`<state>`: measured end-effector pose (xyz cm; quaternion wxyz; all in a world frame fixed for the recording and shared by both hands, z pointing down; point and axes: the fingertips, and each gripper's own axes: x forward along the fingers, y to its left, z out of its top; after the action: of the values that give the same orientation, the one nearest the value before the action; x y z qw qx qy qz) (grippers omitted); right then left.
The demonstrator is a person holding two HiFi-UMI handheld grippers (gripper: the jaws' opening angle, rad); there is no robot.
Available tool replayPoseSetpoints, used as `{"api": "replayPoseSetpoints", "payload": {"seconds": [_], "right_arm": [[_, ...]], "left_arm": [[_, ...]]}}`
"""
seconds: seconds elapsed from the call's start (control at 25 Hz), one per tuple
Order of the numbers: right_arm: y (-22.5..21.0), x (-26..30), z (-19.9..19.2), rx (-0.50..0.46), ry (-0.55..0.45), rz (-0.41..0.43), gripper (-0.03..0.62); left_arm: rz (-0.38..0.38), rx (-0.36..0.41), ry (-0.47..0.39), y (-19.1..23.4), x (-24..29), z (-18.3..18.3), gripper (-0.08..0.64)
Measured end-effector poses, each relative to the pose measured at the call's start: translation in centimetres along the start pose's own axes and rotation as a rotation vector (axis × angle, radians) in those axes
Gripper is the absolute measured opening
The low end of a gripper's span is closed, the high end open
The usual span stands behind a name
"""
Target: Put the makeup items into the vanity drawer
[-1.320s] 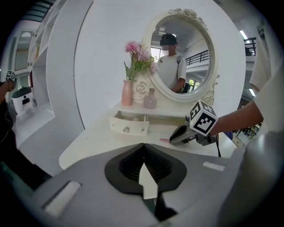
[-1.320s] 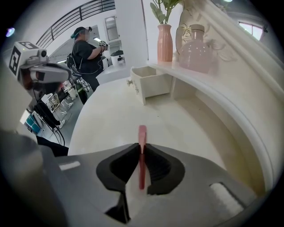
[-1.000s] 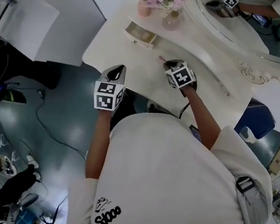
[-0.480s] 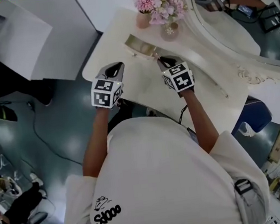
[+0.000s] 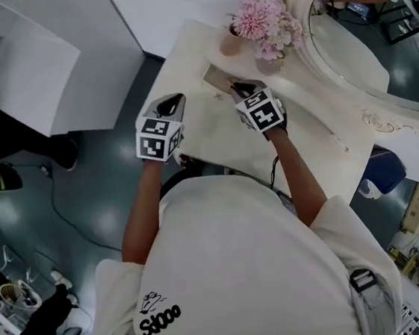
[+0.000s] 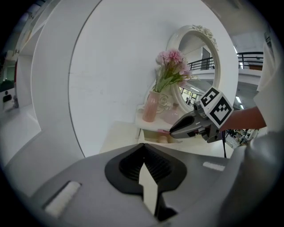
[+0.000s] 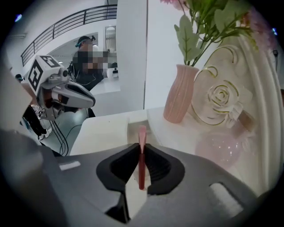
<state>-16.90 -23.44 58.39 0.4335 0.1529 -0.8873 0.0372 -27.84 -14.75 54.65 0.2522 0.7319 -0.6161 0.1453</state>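
My right gripper (image 5: 237, 87) (image 7: 141, 150) is shut on a slim pink-and-red makeup stick (image 7: 141, 153), which stands up between its pads. The stick's pink tip hangs just over the small open drawer (image 5: 217, 78) (image 7: 134, 127) of the white vanity table (image 5: 306, 126). In the left gripper view the right gripper (image 6: 191, 126) shows side-on with the pink tip at the drawer (image 6: 156, 136). My left gripper (image 5: 179, 98) (image 6: 144, 153) is shut with nothing in it, left of the drawer near the table's edge.
A pink vase (image 5: 230, 42) (image 7: 179, 94) of flowers and a pink glass globe (image 7: 218, 148) stand just behind the drawer. An oval mirror (image 5: 375, 39) with an ornate frame rises at the right. Cables lie on the grey floor (image 5: 93, 199) at the left.
Both grippers have moved away from me along the tabletop toward the drawer. The right one, still holding the stick, now has its tip at the open drawer.
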Motion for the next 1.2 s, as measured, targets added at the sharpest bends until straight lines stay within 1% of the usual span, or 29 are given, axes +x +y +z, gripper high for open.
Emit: {"api": "replayPoseSetpoints", "payload": {"seconds": [0.08, 0.24, 0.36, 0.48, 0.68, 0.88, 1.04, 1.2], "right_arm": [[0.0, 1.1, 0.1, -0.002, 0.031, -0.005, 0.048], [0.4, 2.9, 0.7, 0.028, 0.073, -0.009, 0.048], [0.1, 4.2, 0.6, 0.042, 0.107, -0.044, 0.048], [-0.5, 5.0, 0.7, 0.081, 0.124, -0.085, 0.049], [-0.2, 5.3, 1.4, 0.128, 0.103, -0.126, 0.054], [-0.3, 4.7, 2.0, 0.14, 0.06, -0.147, 0.087], [-0.4, 3.4, 1.9, 0.147, 0.028, -0.163, 0.086], [-0.7, 0.6, 0.1, 0.223, 0.002, -0.2, 0.059]], "left_arm": [[-0.011, -0.004, 0.007, 0.9, 0.1, -0.2, 0.017], [-0.041, -0.004, 0.031, 2.4, 0.2, -0.9, 0.017], [-0.067, -0.002, 0.043, 3.2, 0.3, -1.1, 0.017], [-0.097, 0.003, 0.052, 3.4, 0.5, -1.2, 0.017], [-0.147, 0.048, 0.072, 3.3, 0.7, -1.1, 0.017], [-0.169, 0.09, 0.071, 3.4, 1.1, -0.2, 0.017], [-0.182, 0.105, 0.06, 3.1, 1.7, 0.8, 0.017], [-0.209, 0.106, 0.053, 2.2, 3.0, 1.6, 0.017]]}}
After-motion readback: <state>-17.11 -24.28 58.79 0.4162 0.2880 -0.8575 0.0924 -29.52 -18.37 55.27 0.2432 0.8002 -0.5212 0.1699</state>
